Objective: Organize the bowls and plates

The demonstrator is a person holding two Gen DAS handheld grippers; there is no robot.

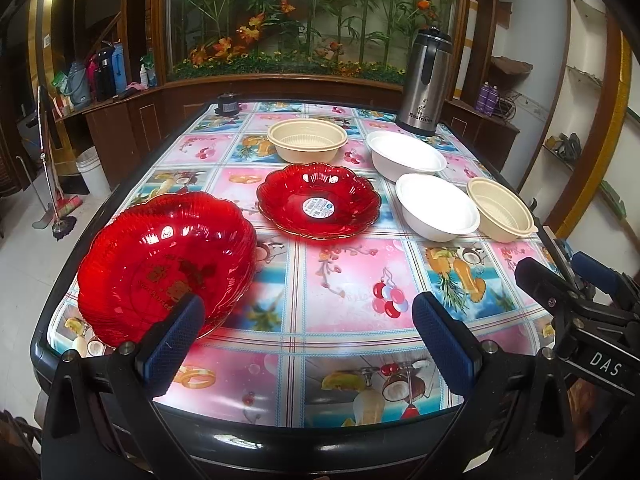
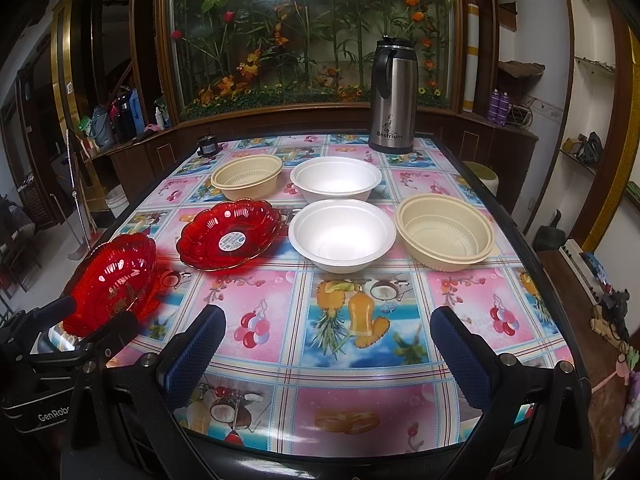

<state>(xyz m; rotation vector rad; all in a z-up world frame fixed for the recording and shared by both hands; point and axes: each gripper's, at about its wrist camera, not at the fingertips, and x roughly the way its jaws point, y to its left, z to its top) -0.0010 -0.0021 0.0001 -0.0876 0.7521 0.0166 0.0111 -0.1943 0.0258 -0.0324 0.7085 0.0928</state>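
Observation:
A stack of red scalloped plates (image 1: 160, 256) (image 2: 112, 280) sits tilted at the table's near left corner, right ahead of the left finger of my left gripper (image 1: 310, 324), which is open and grips nothing. A single red plate (image 1: 318, 204) (image 2: 230, 236) with a sticker lies mid-table. Two white bowls (image 1: 437, 206) (image 1: 406, 156) and two beige bowls (image 1: 307, 140) (image 1: 500, 210) stand apart behind and to the right. My right gripper (image 2: 328, 340) hovers open over the near edge, facing the near white bowl (image 2: 342, 234) and the near beige bowl (image 2: 444, 232).
A steel thermos jug (image 1: 424, 88) (image 2: 392, 96) stands at the far right corner and a small dark object (image 1: 227, 105) at the far left. The table (image 1: 352, 296) has a dark raised rim. A glass case with flowers is behind, shelves to the right.

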